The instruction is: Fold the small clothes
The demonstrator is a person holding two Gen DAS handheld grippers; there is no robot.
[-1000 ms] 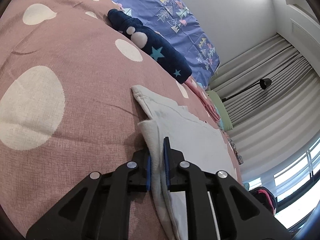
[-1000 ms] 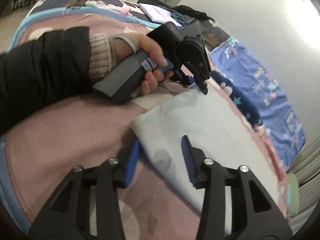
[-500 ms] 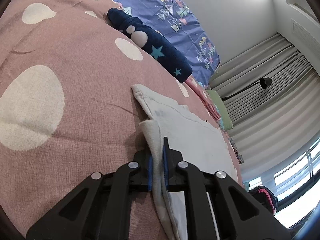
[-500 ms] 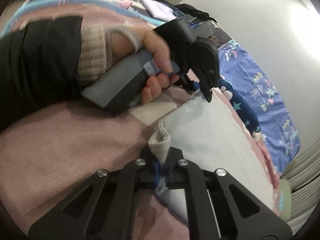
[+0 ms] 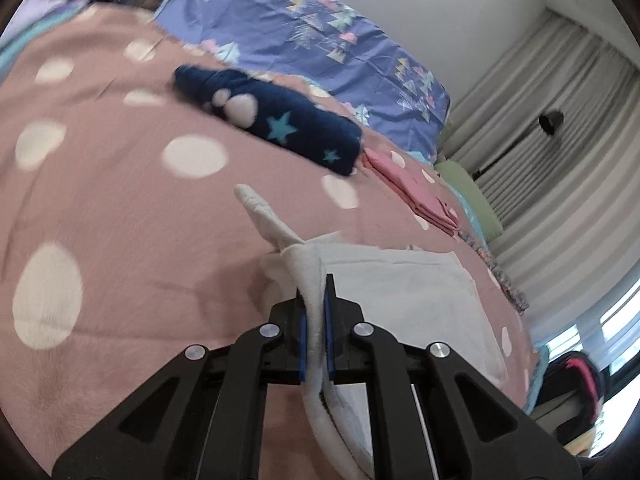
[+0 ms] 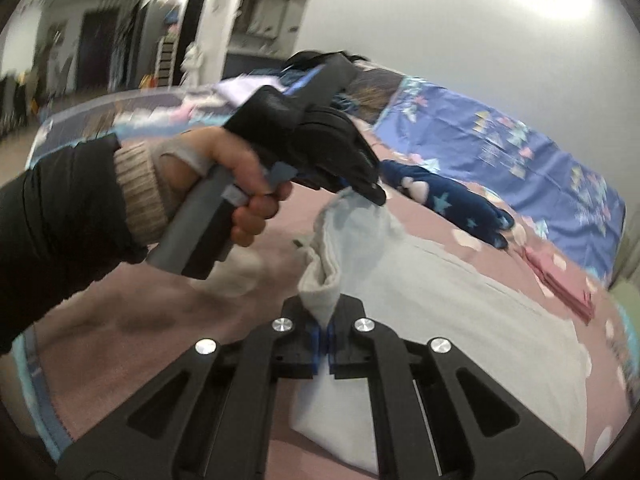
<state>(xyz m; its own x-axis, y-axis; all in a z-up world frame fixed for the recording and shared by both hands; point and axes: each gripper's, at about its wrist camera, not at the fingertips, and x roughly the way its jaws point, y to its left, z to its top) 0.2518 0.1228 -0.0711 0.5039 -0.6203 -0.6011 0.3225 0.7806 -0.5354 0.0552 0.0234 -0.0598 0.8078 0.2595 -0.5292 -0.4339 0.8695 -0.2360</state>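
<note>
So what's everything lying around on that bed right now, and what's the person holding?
White garment: one, pale grey-white, on the bedspread, near edge lifted.
Bedspread: one, dusty pink with white spots, under everything.
Navy garment: one, dark blue with stars, folded, farther back on the bedspread.
Pink garment: one, folded, right of the navy one.
Blue sheet: one, purple-blue with small tree shapes, along the wall.
Green cushion: one, near the curtains.
Curtains: pale grey, pleated, right side.
Lamp: one, black, before the curtains.
Left gripper: black, blue pads, shut on the white garment's edge.
Right gripper: same, shut on another corner.
Left hand: with a black sleeve, grips the left tool's handle.
</note>
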